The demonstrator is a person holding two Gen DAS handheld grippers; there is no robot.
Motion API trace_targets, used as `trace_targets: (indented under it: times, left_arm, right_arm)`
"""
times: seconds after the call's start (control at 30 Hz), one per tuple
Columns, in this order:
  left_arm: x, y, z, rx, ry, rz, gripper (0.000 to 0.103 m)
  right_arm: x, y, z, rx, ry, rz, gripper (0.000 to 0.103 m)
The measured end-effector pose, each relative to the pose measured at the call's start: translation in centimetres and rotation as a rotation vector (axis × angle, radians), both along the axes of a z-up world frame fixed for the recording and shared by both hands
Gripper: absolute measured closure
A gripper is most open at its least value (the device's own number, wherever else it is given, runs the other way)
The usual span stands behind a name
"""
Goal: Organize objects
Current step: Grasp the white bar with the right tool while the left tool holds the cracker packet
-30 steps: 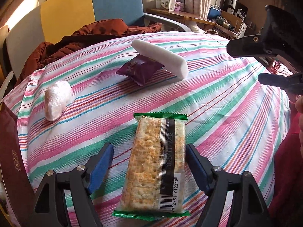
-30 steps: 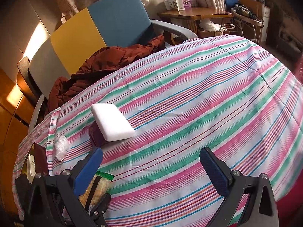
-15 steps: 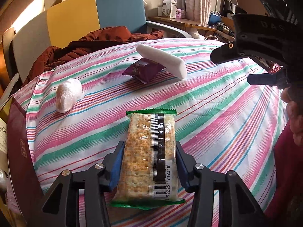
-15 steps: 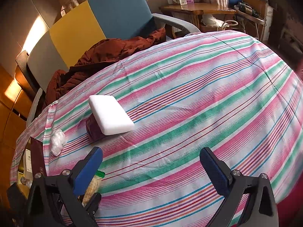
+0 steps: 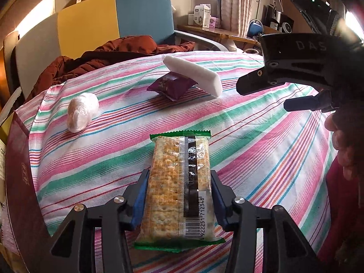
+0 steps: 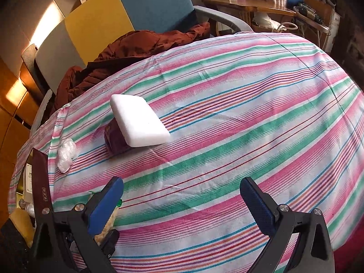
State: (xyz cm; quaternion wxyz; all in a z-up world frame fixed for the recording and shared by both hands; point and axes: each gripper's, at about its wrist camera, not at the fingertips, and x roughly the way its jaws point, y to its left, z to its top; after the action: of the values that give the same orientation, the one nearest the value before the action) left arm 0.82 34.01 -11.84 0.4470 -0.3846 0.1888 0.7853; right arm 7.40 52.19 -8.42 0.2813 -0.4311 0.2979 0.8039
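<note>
Blue-padded left gripper (image 5: pixel 179 193) clamps cracker packet (image 5: pixel 179 182), mostly hidden from right wrist.

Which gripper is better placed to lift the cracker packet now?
Left. The left gripper is shut on the cracker packet; the right gripper is open over bare cloth.

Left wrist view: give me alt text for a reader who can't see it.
The left tool is shut on a cracker packet on a striped tablecloth. Beyond lie a white plastic-wrapped bundle and a white block leaning on a purple pouch; the right tool enters at right.
</note>
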Motion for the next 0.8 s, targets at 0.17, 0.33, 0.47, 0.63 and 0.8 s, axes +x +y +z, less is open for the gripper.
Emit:
trace_targets:
  times: [0.17, 0.33, 0.47, 0.63, 0.8]
  left_arm:
    - [0.0, 0.1, -0.1, -0.001, 0.001, 0.000, 0.053]
    - [0.0, 0.1, -0.1, 0.000, -0.001, 0.000, 0.053]
    - [0.0, 0.1, -0.1, 0.000, 0.000, 0.000, 0.053]
    - [0.0, 0.1, -0.1, 0.001, -0.002, 0.000, 0.053]
    - [0.0, 0.2, -0.2, 0.001, 0.000, 0.000, 0.053]
  right_arm:
    - [-0.3, -0.3, 0.0, -0.066, 0.036, 0.036, 0.000]
    - [-3.0, 0.7, 1.0, -0.102, 0.063, 0.093, 0.000]
    - [-6.4, 3.3, 0.8, -0.147, 0.072, 0.117, 0.000]
    - [-9.9, 5.3, -1.4, -0.232, 0.037, 0.121, 0.001]
    - [-9.7, 6.6, -2.5, -0.212, -0.004, 0.089, 0.009]
